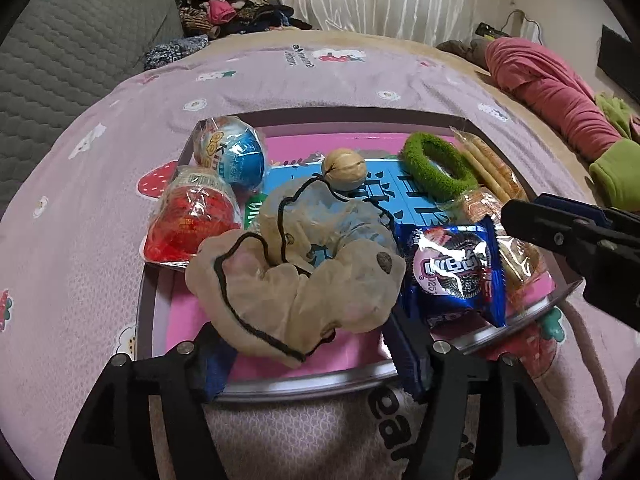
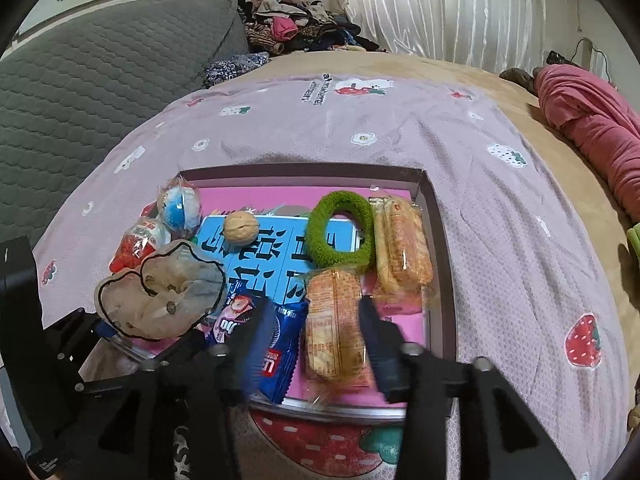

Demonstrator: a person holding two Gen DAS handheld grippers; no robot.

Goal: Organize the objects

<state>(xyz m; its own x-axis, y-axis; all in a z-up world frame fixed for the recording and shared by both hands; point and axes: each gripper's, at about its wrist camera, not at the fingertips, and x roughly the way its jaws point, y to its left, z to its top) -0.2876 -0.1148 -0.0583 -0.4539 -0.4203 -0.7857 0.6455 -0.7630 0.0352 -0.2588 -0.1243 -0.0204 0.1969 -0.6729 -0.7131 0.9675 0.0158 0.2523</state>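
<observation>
Right wrist view shows the tray (image 2: 434, 240) already loaded, right gripper (image 2: 316, 332) spread astride the cracker packet (image 2: 336, 328) at its near edge, left gripper (image 1: 308, 356) spread around the scrunchie (image 1: 296, 280); little apparently remains.

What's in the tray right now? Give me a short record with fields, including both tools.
surface: bed with pink strawberry-print cover
container: shallow tray
back left: blue egg toy, red egg toy
centre: walnut
back right: green fuzzy ring, wafer pack
near edge: beige scrunchie, blue cookie packet, second wafer pack
left tool: open, astride scrunchie
right tool: open, astride second wafer pack
</observation>
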